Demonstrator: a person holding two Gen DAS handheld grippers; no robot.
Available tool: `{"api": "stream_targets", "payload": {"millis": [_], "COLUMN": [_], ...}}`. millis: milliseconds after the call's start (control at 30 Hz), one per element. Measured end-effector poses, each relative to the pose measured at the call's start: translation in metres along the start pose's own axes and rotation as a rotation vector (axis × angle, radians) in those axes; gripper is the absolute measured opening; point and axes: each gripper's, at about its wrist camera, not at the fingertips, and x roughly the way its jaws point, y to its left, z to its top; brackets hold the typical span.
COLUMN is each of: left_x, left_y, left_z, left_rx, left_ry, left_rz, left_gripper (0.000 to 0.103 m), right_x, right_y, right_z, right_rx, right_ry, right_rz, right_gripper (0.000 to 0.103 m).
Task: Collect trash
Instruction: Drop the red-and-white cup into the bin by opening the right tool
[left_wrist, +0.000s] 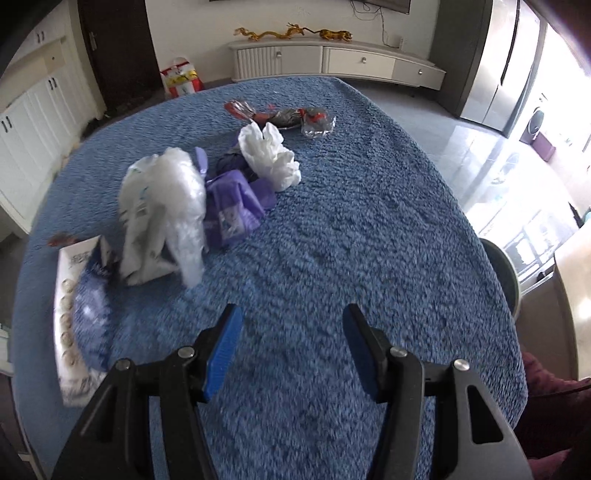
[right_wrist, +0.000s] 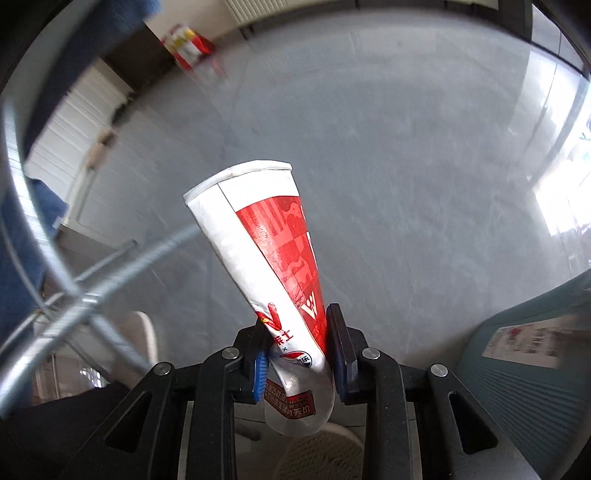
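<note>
My left gripper (left_wrist: 291, 325) is open and empty, low over the blue fuzzy tablecloth (left_wrist: 351, 240). Trash lies ahead of it: a clear plastic bag (left_wrist: 166, 206), a purple wrapper (left_wrist: 232, 206), a crumpled white tissue (left_wrist: 269, 155), red and silver foil wrappers (left_wrist: 284, 116), and a white and blue package (left_wrist: 81, 310) at the left edge. My right gripper (right_wrist: 295, 332) is shut on a squashed red and white paper cup (right_wrist: 273, 251), held out over the grey floor (right_wrist: 388, 155), off the table.
A teal bin (right_wrist: 524, 362) sits at the lower right of the right wrist view. Metal table legs (right_wrist: 92, 288) cross at its left. A round grey stool (left_wrist: 506, 273) stands by the table's right edge. White cabinets and a red bag (left_wrist: 181, 77) are beyond.
</note>
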Motion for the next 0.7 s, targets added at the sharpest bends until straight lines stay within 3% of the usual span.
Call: {"api": "stream_targets", "payload": {"millis": [200,367,533,700], "left_x": [-0.023,-0.038,-0.051,-0.061], "left_y": [-0.005,-0.008,-0.010,-0.013], "left_z": [-0.016,-0.021,-0.024,-0.026], "left_rx": [0.010,0.006,0.002,0.014], "left_ry": [-0.025,-0.049,-0.073,-0.090], "left_rz": [0.043,0.037,-0.003,-0.053], "left_gripper": [0.055,0.055,0.055,0.055], "right_x": [-0.089,-0.163,-0.191,-0.181], "right_y": [-0.008,-0.037,-0.074,-0.095], "right_z": [0.008,0.000,-0.019,-0.030], "right_rx": [0.034,0.087,0.164,0.194], "right_ry": [-0.142,-0.240,-0.219,-0.157], "right_rz": [0.010,-0.056,-0.183,-0.266], "right_gripper": [0.028,0.028,0.028,0.032]}}
